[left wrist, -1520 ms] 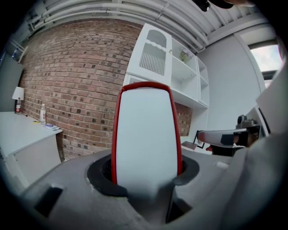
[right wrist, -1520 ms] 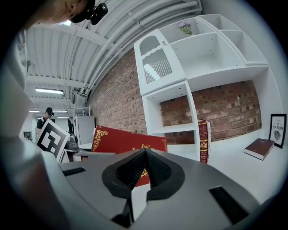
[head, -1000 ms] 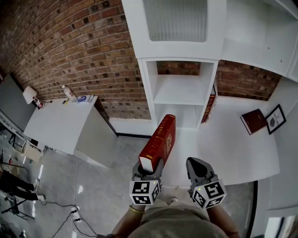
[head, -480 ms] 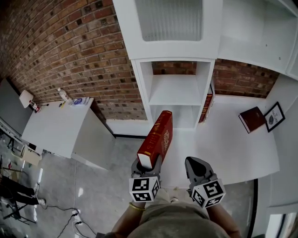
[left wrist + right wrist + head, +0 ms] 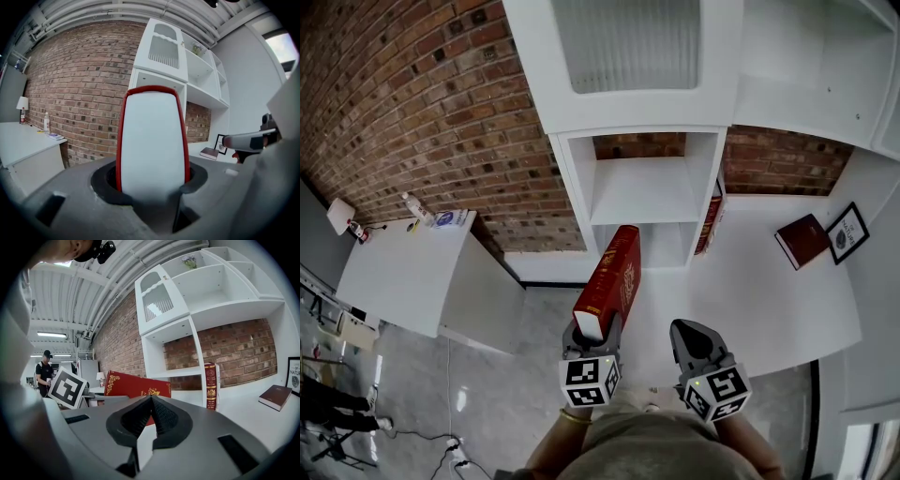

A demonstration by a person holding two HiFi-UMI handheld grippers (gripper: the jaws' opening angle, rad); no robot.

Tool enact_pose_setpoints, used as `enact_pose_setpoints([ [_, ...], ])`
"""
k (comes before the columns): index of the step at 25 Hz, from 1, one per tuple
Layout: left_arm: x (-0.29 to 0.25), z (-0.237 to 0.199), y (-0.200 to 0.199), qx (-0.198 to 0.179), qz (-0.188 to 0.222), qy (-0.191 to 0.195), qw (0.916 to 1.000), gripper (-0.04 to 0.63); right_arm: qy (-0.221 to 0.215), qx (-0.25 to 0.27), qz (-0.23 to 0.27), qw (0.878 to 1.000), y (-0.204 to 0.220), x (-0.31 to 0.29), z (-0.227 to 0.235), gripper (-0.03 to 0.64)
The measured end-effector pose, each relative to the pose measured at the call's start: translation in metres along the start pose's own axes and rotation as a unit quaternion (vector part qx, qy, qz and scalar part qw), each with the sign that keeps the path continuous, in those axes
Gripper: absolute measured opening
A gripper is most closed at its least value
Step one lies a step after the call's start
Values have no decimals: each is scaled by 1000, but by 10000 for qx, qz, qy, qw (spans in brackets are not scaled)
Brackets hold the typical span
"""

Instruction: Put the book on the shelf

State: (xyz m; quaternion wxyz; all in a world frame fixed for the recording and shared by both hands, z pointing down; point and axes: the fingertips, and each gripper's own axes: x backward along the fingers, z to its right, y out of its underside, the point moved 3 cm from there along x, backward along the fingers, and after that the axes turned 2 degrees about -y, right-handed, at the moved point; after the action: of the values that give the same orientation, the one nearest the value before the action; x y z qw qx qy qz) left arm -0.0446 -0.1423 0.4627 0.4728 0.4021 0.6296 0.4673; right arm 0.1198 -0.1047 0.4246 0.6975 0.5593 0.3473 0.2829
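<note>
A thick red book (image 5: pixel 610 277) with gold print stands tilted forward, its lower end clamped in my left gripper (image 5: pixel 594 334). In the left gripper view its white page edge (image 5: pixel 152 145) fills the gap between the jaws of the left gripper (image 5: pixel 152 190). The book's top end points at the lowest opening of the white shelf unit (image 5: pixel 639 190) ahead. My right gripper (image 5: pixel 692 336) hovers beside it on the right, shut and holding nothing. The right gripper view has the right gripper (image 5: pixel 150 401) with its jaws meeting at the tip, and the red book (image 5: pixel 136 384) to the left.
Another red book (image 5: pixel 709 221) stands upright against the shelf's right side. A dark red book (image 5: pixel 802 240) lies flat on the white counter (image 5: pixel 769 300) beside a framed picture (image 5: pixel 847 234). A white desk (image 5: pixel 403 272) with a bottle stands left, against the brick wall. A person (image 5: pixel 45 373) stands far behind.
Both grippers and the held book have come closer to the shelf; the book's top end now reaches nearer the lowest opening. The grip has not changed.
</note>
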Motion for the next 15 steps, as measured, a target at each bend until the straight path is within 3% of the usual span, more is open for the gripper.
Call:
enact_pose_setpoints([
  [15,-37,-18,-2,7,-80,12,10000,233,73,-113,-106,9999,-9,-32,11,6],
])
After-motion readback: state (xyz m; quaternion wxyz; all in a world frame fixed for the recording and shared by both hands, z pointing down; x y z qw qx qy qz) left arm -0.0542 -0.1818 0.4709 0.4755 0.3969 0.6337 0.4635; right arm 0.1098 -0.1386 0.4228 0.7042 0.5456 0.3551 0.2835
